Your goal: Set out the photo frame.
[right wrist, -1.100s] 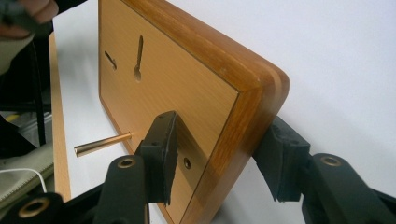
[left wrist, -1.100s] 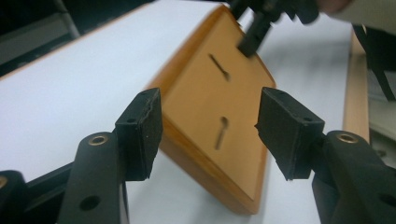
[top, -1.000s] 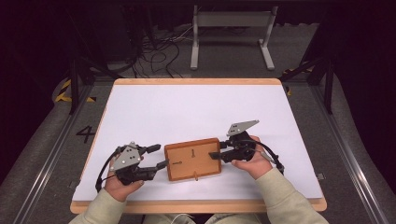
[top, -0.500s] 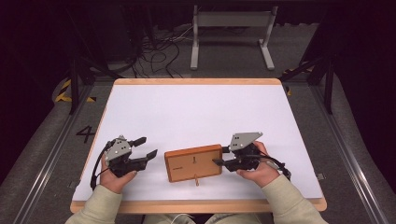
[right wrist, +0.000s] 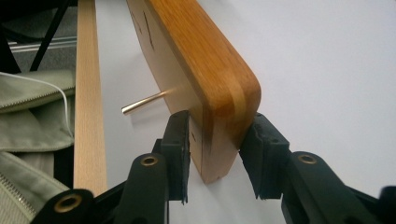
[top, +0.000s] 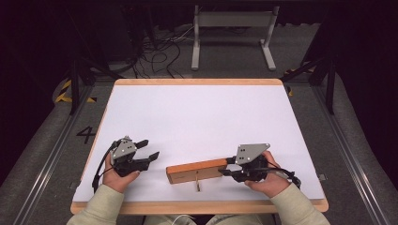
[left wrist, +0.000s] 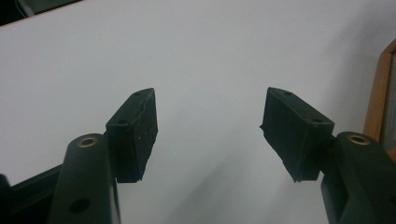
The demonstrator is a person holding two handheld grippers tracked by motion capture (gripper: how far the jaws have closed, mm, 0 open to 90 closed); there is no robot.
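Wooden board [top: 199, 170] is stood up on its long edge near the front of the white bench [top: 202, 117], with its long axis running across from left to right and a thin metal pin [top: 197, 183] poking out of its near face toward the person. Its right end is held between the right tongs [top: 227, 166] — in the right gripper view the two black pads [right wrist: 180, 140] are pressed on both faces of that end, and the jaws have just been closing on it. The board is clamped, then, at one end only. The left tongs [top: 148, 149] are kept apart, with nothing between them, and white bench top is seen through the gap in the left gripper view. The board's free left end lies just to the right of these open tongs — near, but not touching. So the right hand is the one on the board, and the left hand would likely have to be moved to the right to take the other end.
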